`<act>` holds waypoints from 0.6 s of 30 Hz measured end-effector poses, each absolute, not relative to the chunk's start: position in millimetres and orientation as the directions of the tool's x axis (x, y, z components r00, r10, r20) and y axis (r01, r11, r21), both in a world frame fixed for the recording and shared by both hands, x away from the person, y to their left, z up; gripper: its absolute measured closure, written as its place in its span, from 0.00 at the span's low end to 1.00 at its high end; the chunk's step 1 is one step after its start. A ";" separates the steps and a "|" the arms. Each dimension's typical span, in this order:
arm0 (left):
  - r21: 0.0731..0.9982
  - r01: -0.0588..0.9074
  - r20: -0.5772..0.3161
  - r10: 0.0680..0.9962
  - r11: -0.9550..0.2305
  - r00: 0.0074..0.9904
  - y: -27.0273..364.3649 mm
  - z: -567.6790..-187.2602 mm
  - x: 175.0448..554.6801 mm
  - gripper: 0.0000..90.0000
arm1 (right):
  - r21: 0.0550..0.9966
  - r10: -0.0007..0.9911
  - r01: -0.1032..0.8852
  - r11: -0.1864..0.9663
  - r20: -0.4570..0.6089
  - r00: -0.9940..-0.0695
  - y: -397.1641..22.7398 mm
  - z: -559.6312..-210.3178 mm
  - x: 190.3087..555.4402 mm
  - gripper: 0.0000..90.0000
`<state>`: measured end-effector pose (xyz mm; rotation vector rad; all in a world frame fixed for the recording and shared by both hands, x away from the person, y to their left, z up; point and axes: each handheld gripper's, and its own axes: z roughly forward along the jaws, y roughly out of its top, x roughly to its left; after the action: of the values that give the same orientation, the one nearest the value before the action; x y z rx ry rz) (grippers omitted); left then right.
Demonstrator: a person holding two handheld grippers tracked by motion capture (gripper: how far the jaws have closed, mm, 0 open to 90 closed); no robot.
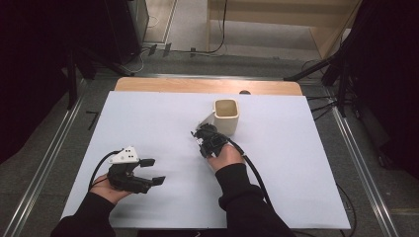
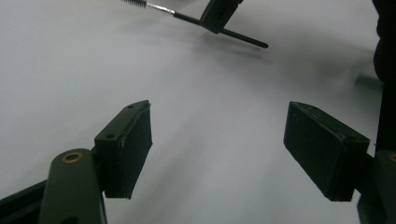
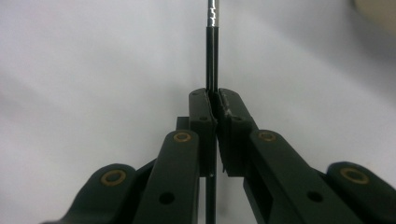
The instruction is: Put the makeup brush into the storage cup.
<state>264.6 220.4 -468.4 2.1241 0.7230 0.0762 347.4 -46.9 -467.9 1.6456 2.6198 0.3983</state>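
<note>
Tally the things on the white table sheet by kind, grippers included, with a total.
Beige square cup: 1
Thin black brush with a wire tip, clamped in the right gripper: 1
Handheld grippers: 2, the right one and the left gripper, which has its jaws apart with nothing between them
Total: 4

A lab-like recording space is shown. A table (image 1: 148, 118) covered by a white sheet is framed by metal rails (image 1: 44, 163) on a grey floor, dark curtains (image 1: 29, 74) are hung at both sides, and cables (image 1: 207, 49) and stand legs (image 1: 316, 69) are seen behind.
</note>
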 end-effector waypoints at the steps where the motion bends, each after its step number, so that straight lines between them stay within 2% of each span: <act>1: 0.761 0.466 -0.200 0.519 -0.452 0.831 220.6 -467.7 264.6 0.27 | 0.224 0.887 0.886 0.406 0.139 -0.441 -49.1 -464.6 347.7 0.97; 4: 0.765 0.465 -0.200 0.522 -0.445 0.829 220.5 -467.3 264.6 0.27 | 0.254 0.869 0.877 0.409 0.185 -0.459 -55.8 -454.5 347.5 0.97; 6: 0.762 0.466 -0.200 0.521 -0.450 0.830 220.5 -467.5 264.8 0.27 | 0.241 0.855 0.874 0.422 0.217 -0.472 -58.5 -451.0 347.6 0.97; 12: 0.762 0.476 -0.212 0.525 -0.440 0.824 220.0 -467.3 265.7 0.27 | 0.248 0.834 0.854 0.458 0.212 -0.509 -63.4 -449.5 344.5 0.97; 14: 0.767 0.470 -0.210 0.522 -0.436 0.827 218.0 -466.2 265.6 0.27 | 0.261 0.811 0.851 0.455 0.274 -0.517 -70.5 -448.0 344.0 0.97; 18: 0.769 0.478 -0.225 0.521 -0.423 0.823 216.1 -465.8 266.8 0.27 | 0.280 0.781 0.836 0.472 0.308 -0.544 -76.2 -446.6 341.6 0.97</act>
<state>266.8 216.1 -465.8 2.0870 0.7332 0.0586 341.6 -76.2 -446.6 1.5539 2.8108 0.6630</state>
